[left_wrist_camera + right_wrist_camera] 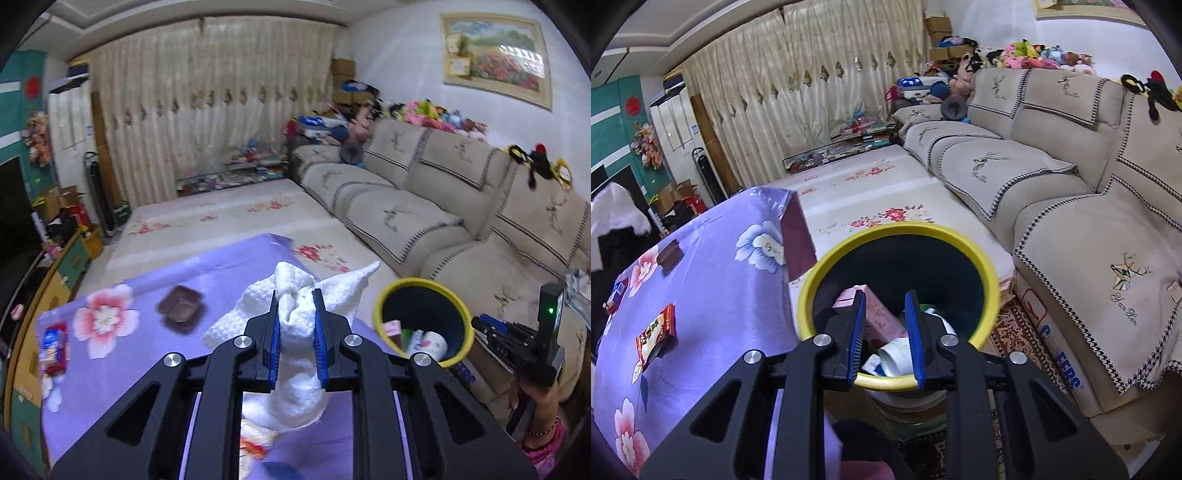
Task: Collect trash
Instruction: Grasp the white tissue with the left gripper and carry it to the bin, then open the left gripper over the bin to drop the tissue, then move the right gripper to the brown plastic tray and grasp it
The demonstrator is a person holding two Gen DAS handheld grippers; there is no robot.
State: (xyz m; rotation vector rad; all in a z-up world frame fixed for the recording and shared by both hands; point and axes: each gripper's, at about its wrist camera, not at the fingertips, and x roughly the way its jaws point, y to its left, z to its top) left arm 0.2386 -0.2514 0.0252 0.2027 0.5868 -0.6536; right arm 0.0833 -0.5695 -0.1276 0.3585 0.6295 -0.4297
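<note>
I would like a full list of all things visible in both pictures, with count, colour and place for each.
towel: 1, white, between the left jaws above the table
table: 1, purple flowered cloth, left of the bin
bin: 1, yellow rim, dark inside, between table and sofa
pink box: 1, in the bin
paper cup: 1, white, in the bin
brown tray: 1, on the table
snack wrapper: 1, red and white, on the table
blue packet: 1, table's left edge
sofa: 1, beige, right side
left gripper: black, blue pads
right gripper: black, empty, above the bin
</note>
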